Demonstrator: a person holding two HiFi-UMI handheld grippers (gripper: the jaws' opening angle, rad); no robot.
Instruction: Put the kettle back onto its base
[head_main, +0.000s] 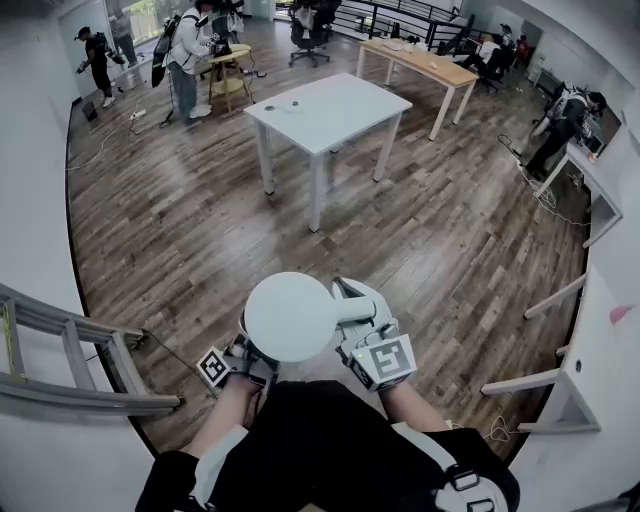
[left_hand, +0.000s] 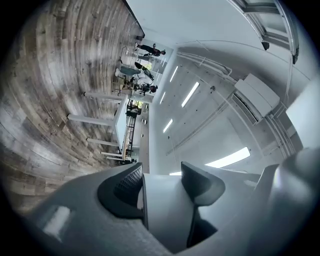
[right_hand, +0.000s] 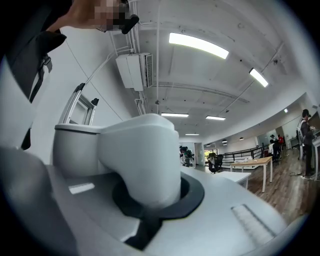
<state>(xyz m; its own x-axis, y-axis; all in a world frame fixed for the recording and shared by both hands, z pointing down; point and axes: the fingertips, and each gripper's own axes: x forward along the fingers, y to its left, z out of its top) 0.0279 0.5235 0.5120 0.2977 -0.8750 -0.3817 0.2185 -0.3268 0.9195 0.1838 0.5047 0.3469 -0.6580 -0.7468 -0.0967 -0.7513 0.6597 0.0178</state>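
Head view looks steeply down; all views share the kettle (head_main: 290, 317).

The left gripper (left_hand: 165, 181) clasps the white kettle (left_hand: 167, 216) between its jaws.

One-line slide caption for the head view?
Right tongs hold the white kettle by its handle, left tongs at its side, above wood floor; white table ahead.

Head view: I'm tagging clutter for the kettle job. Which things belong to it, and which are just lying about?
Job: kettle, left gripper and right gripper gripping it. Its base I cannot pick out.
Lying about: white table, wooden table, ladder, office chair.
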